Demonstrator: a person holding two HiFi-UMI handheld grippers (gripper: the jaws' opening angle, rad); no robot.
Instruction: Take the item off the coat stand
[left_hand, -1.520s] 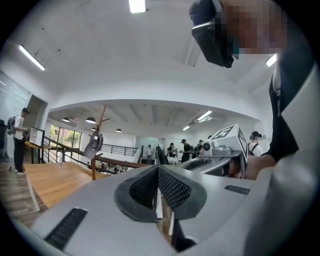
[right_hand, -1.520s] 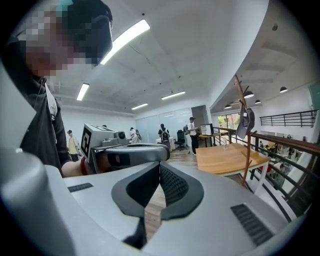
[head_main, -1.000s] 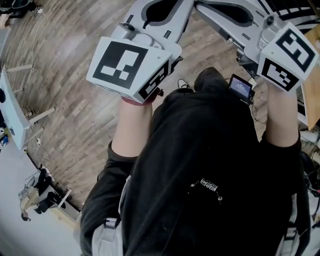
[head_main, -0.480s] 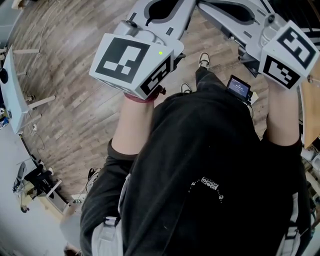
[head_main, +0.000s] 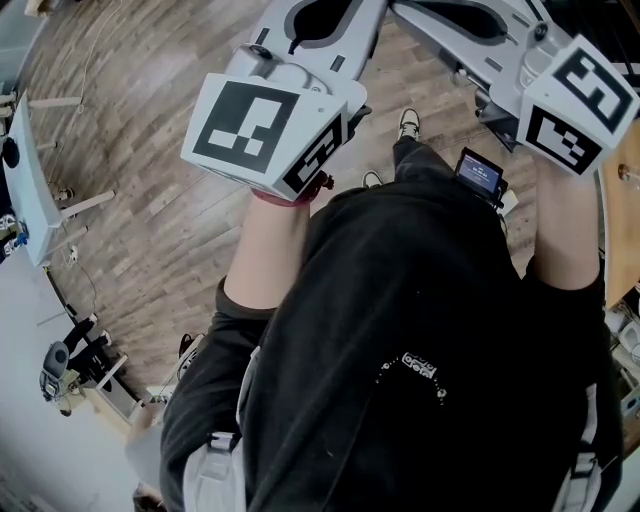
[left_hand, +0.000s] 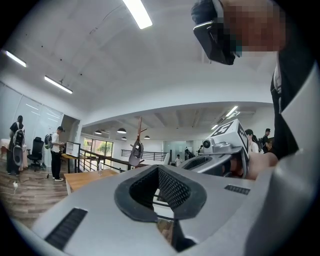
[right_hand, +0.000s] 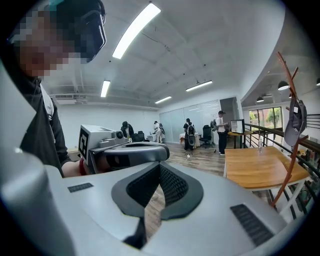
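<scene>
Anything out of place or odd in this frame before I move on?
Nothing stands out. The grey cap hangs on the coat stand beside the wooden table, untouched. The left gripper and right gripper are both shut, empty, and well away from it.

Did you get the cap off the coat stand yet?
Not yet. Nothing is done: the cap hangs on the coat stand, across the room. The left gripper and right gripper are both shut and empty. Left to do: go over, grab the cap, lift it off.
</scene>
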